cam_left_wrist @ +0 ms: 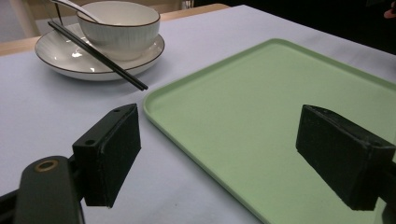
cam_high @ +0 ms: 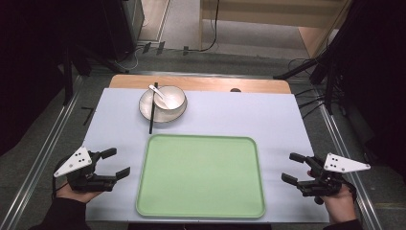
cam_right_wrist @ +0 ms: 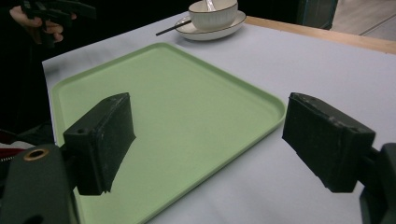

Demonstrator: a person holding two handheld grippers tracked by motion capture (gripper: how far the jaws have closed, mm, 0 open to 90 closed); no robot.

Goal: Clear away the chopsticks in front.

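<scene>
2 grippers sat low at the near edge of the table (cam_high: 287,110), 1 in each hand, and both had their fingers spread wide with nothing between them. The left gripper (cam_high: 116,164) pointed right, its fingers (cam_left_wrist: 109,156) just beside the left rim of the tray (cam_high: 201,175); in the left gripper view 1 finger hung over the pale cloth and the other over the tray's green floor. The right gripper (cam_high: 293,167) pointed left, its fingers (cam_right_wrist: 100,140) just off the tray's right rim, held by the right hand (cam_high: 340,203). Between them lay 1 tray, light green, rectangular with rounded corners and a low raised lip, bare inside.

Beyond the tray's far left corner, well apart from both grippers, stood 1 white plate (cam_high: 145,109) with a dark rim, carrying 1 white ribbed bowl (cam_high: 171,98). 1 white spoon (cam_high: 155,89) rested in the bowl. Black chopsticks (cam_high: 152,112) lay across the plate's left side, their tips reaching toward the tray; I could not count them apart.
</scene>
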